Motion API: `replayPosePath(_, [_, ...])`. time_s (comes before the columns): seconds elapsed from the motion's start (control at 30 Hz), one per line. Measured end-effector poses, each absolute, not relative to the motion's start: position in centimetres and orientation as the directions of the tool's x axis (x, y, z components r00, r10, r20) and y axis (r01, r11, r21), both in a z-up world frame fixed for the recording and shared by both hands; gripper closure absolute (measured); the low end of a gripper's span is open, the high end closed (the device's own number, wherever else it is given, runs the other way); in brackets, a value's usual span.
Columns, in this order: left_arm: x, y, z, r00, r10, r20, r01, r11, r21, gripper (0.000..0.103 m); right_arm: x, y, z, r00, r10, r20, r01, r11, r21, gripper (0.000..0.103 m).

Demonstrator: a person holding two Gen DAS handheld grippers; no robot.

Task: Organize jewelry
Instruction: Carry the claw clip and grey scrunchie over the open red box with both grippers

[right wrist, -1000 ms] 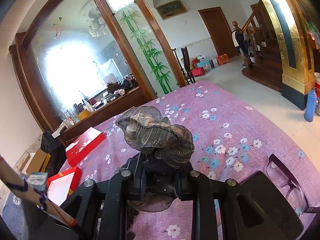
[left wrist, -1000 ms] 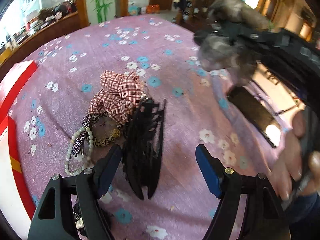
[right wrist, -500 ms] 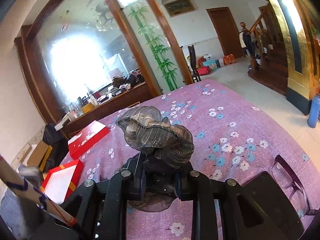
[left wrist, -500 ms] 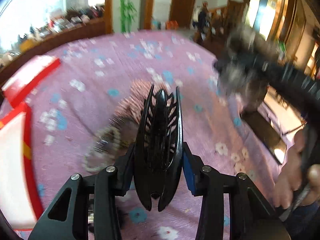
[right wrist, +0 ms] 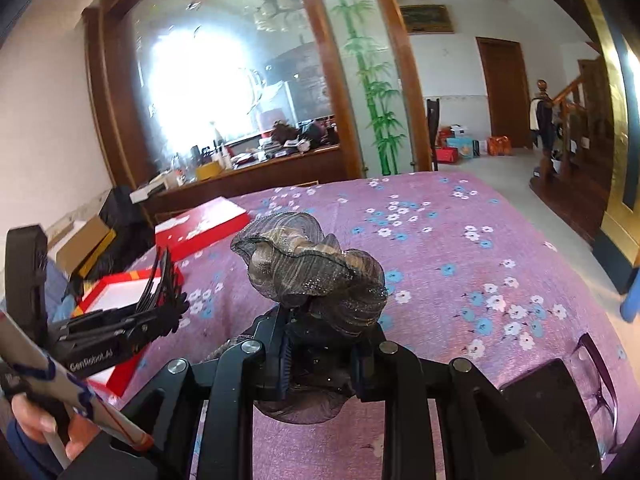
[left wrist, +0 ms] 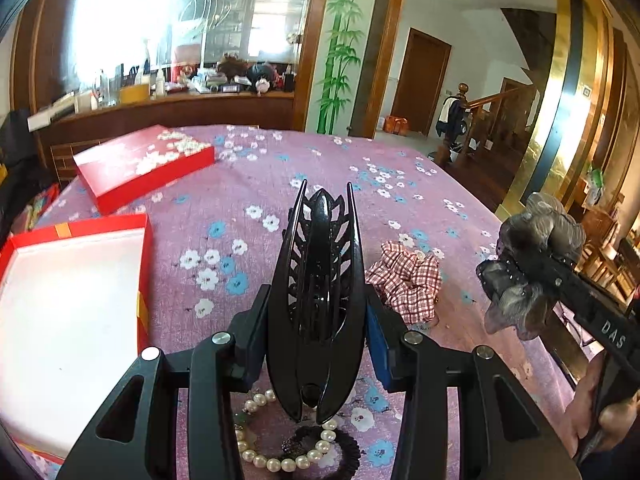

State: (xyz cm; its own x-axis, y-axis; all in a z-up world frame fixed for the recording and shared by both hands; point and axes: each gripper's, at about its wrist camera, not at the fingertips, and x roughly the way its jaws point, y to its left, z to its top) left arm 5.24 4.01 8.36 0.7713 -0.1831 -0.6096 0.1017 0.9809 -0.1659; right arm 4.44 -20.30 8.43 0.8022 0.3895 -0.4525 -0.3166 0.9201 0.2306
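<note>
The left gripper [left wrist: 316, 320] clamped a black claw hair clip [left wrist: 318, 292]; the right gripper [right wrist: 320, 354] pinched a grey organza scrunchie [right wrist: 312, 268].

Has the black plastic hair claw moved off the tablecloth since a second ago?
Yes. The black plastic hair claw was lying beside the red checked scrunchie on the tablecloth; now the left tool has it clamped and raised above it.

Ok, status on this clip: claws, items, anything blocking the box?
Left claw shut on black hair claw clip. Right claw shut on grey scrunchie. Both held above the table. Open red box near left; nothing in the way.
</note>
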Motion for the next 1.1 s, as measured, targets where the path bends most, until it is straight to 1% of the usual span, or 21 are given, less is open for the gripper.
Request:
replayPosePath(0.17, [4.9,3.6,7.7,0.755,-0.204,-0.623,0.117,0.977,-0.178,0.062,4.4,-19.6,8.3,0.795,0.395,-0.461,-0.334,0.919,0.212,0.079])
replayPosePath(0.47, [4.3,2.6,7.6,0.749,-0.207,-0.630,0.140,0.978,-0.155,0.062,5.3,-19.8,7.8,0.779,0.395,-0.487,-0.326,0.918,0.224,0.079])
replayPosePath(0.7, [4.2,2.2,7.5,0.751,-0.201,-0.629,0.147,0.980,-0.137,0.062,4.9,-19.6,8.1,0.789,0.389,-0.475,-0.330,0.921,0.206,0.079])
replayPosePath(0.83, [4.2,2.3,7.5,0.756,-0.183,-0.628,0.122,0.983,-0.139,0.062,4.7,-19.5,8.2,0.795,0.386,-0.468,-0.331,0.922,0.199,0.079])
replayPosePath(0.93, [3.8,2.6,8.1,0.764,-0.158,-0.625,0.090,0.986,-0.138,0.062,4.8,-19.4,8.1,0.800,0.379,-0.465,-0.333,0.925,0.183,0.079])
replayPosePath(1.0, [3.1,3.1,9.0,0.768,-0.168,-0.619,0.087,0.983,-0.159,0.061,5.2,-19.3,7.8,0.799,0.366,-0.477,-0.327,0.930,0.166,0.079])
replayPosePath(1.1, [1.5,4.2,10.5,0.778,-0.176,-0.603,0.087,0.981,-0.174,0.061,5.5,-19.4,7.8,0.781,0.367,-0.506,-0.311,0.930,0.194,0.079])
